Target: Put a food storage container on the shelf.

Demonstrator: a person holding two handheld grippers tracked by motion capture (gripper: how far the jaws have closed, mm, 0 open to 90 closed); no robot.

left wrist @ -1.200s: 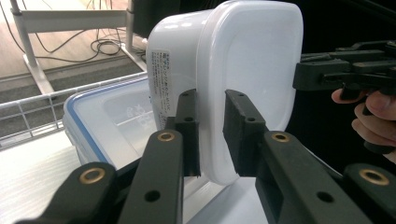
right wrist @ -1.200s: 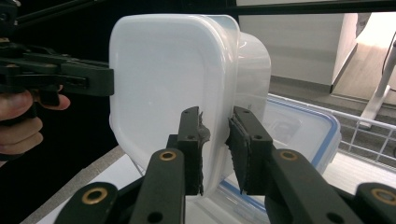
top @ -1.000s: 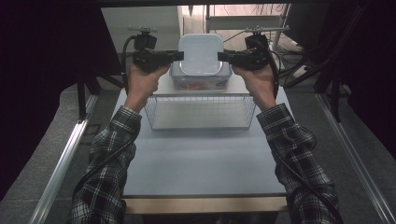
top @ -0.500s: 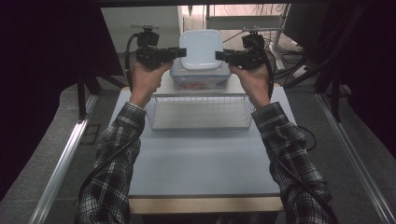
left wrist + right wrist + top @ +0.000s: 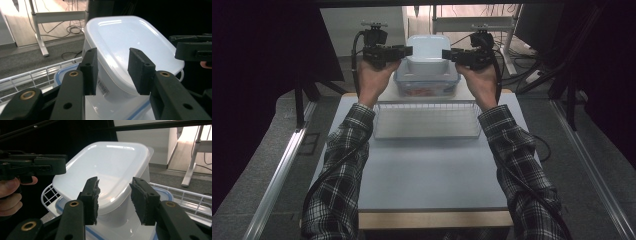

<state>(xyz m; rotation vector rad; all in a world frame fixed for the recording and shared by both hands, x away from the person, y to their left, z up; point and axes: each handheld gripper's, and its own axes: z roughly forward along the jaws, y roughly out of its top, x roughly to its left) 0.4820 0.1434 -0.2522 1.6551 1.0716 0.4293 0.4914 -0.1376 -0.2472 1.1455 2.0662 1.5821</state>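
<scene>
Dark curtained lab, pale desk with a wire basket at its far half. At 12 o'clock beyond the basket, a white lidded tub is stacked on a blue-rimmed clear container, likely so you can lift it off from both sides. Your left gripper sits at the tub's 9 o'clock, right gripper at 3 o'clock. Both have just been opening; jaws are parted, the tub's rim between the pads but not pinched, so nothing is held.
</scene>
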